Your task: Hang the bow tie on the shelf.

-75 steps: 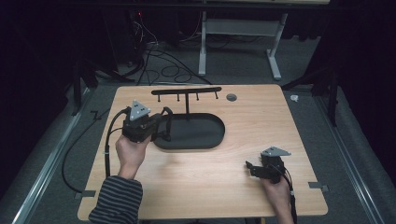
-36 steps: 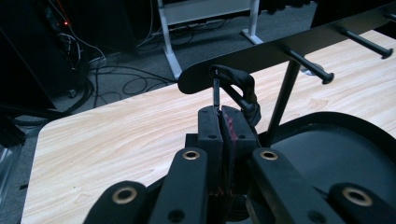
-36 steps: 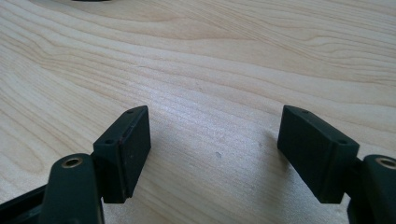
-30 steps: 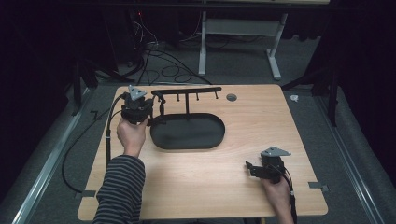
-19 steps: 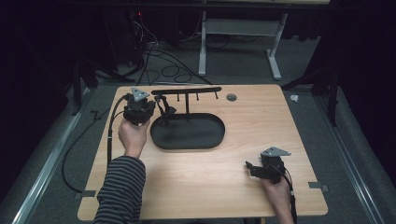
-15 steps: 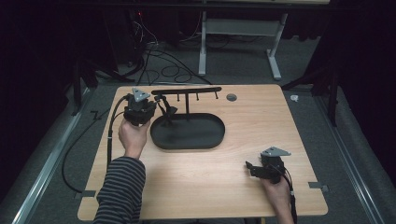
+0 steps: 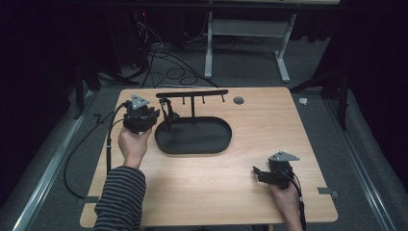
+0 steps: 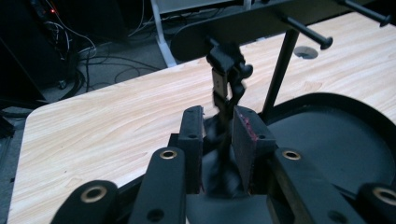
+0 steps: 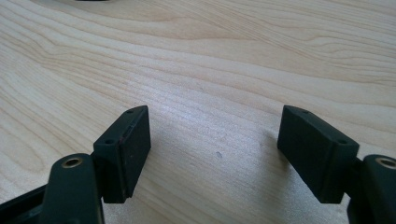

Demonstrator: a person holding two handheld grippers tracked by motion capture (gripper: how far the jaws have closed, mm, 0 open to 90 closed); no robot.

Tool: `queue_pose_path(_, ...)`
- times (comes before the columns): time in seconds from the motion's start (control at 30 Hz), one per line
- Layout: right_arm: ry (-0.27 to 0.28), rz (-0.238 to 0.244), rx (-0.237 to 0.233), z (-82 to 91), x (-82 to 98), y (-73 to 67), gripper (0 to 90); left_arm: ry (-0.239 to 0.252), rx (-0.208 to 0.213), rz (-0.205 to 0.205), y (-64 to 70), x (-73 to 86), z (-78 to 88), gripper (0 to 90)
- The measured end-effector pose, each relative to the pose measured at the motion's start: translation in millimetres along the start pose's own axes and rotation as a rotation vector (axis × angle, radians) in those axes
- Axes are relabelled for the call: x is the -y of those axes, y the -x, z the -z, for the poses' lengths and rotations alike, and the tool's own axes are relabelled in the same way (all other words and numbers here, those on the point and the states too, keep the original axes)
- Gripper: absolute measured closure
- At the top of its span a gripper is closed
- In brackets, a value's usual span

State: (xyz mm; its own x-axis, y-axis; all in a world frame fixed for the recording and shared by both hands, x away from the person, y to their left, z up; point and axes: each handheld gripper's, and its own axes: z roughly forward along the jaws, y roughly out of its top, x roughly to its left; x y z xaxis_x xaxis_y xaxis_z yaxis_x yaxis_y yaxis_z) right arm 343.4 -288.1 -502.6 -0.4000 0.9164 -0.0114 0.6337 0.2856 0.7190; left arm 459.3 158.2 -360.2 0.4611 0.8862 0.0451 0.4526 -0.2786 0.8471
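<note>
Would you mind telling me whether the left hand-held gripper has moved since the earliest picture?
Yes: the left hand-held gripper has moved away from the person, from beside the oval black tray up towards the left end of the rack's bar.

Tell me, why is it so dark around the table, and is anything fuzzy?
High view: light falls on the table, the room behind stays black. Left gripper view: the dangling black strap looks blurred and the near jaws soft. Right gripper view: wood grain sharp, soft shadows beside the open jaws.
</note>
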Motion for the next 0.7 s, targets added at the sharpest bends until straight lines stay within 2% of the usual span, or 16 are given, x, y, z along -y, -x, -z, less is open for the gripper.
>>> queue_pose_path(0.2,0.000,0.000,0.000,0.0,0.0,0.0,26.9,0.022,0.020,0.011,-3.7,1.2,10.6,69.6)
queue_pose_path(0.7,0.000,-0.001,0.000,0.0,0.0,0.0,27.0,0.045,0.051,0.033,-9.8,9.8,23.7,61.4)
